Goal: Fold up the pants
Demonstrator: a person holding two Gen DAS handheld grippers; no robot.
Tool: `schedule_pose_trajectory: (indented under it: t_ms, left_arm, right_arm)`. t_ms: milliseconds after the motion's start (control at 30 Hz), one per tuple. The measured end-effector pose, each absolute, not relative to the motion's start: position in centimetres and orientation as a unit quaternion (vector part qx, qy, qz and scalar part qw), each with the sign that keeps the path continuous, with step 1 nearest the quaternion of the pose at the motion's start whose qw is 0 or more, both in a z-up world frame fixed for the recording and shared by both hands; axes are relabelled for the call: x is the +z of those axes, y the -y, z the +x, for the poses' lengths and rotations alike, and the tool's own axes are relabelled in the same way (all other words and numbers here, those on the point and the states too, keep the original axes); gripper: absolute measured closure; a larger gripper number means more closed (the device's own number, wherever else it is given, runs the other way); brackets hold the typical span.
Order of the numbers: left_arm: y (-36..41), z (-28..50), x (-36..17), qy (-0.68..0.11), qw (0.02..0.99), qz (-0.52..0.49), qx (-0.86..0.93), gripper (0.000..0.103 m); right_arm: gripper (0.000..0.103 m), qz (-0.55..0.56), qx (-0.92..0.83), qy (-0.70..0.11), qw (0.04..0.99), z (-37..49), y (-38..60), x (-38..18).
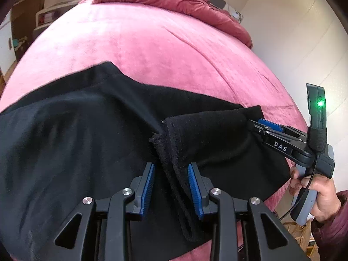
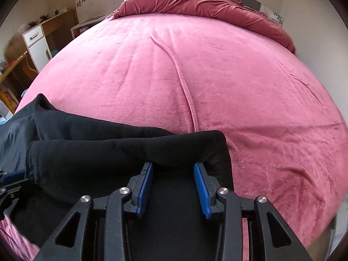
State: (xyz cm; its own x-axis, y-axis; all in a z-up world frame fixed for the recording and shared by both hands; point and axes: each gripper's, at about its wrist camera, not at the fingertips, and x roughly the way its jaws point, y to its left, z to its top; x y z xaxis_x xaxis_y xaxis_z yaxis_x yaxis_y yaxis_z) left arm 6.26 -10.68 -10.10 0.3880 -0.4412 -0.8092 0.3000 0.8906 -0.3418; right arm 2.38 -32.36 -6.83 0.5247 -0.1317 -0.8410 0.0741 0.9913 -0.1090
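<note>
Left wrist view: black pants half folded on the pink bedspread

The black pants (image 1: 76, 141) lie across the near edge of the pink bedspread (image 1: 163, 54), soft, limp and light; their thick hem (image 1: 171, 165) looks the surest hold. The left gripper (image 1: 170, 175) stands partly open astride that hem, pads clear. The right gripper (image 2: 173, 174), also partly open, straddles a raised fold without pinching

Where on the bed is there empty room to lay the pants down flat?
Free: the wide pink bed cover, from the black pants up to the bunched red duvet. Crowded: the near edge, where both claws and the pants sit.
</note>
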Motion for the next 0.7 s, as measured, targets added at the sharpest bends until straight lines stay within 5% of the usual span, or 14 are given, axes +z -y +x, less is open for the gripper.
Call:
schedule_pose_trajectory:
  t_ms: [467,700]
  left_arm:
    - [0.0,3.4,-8.5,-0.511,0.837,-0.155,-0.117,0.065]
    - [-11.3,0.0,-9.4,-0.526,0.796,-0.299,0.005,0.056]
  right_arm:
    - [0.035,-0.041,0.037,-0.449,0.892,0.3,23.4,-3.4]
    - [0.032,-0.04,0.117,-0.456,0.881,-1.0,17.7,-3.8]
